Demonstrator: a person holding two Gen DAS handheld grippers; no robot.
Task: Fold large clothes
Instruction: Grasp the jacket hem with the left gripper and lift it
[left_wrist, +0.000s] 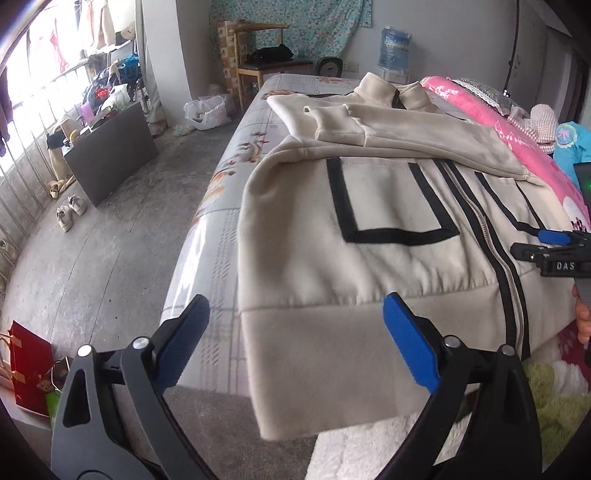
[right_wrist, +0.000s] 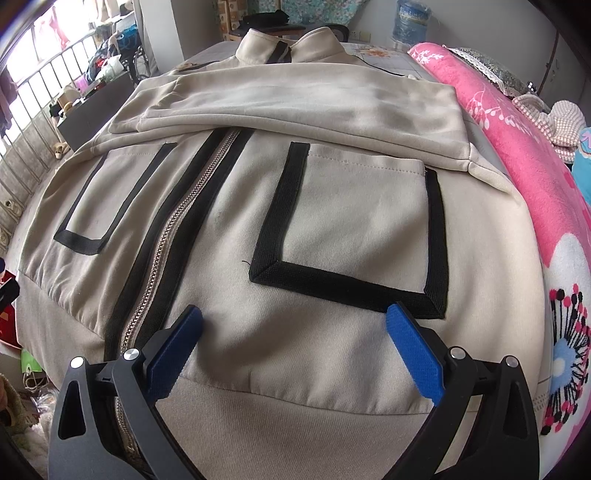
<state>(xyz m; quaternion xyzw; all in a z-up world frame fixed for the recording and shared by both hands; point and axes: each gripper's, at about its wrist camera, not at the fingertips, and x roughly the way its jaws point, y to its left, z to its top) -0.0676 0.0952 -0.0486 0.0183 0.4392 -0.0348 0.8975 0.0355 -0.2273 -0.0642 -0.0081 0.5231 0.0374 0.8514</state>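
A cream zip jacket (left_wrist: 391, 266) with black-edged pockets lies front up on the bed, both sleeves folded across its chest. Its hem band hangs over the bed's near edge. My left gripper (left_wrist: 295, 332) hovers open over the hem's left corner, blue pads wide apart, with nothing pinched between them. My right gripper (right_wrist: 293, 338) stands open just above the jacket (right_wrist: 332, 229), below the right pocket and right of the zipper (right_wrist: 173, 236). The right gripper's tip (left_wrist: 554, 236) also shows at the right edge of the left wrist view, over the jacket.
The bed (left_wrist: 225, 206) has a floral grey sheet; a pink blanket (right_wrist: 517, 147) runs along the jacket's right side. A dark box (left_wrist: 110, 155), shoes (left_wrist: 70, 212) and a red bag (left_wrist: 29, 373) sit on the concrete floor to the left. A wooden chair (left_wrist: 266, 62) stands beyond the bed.
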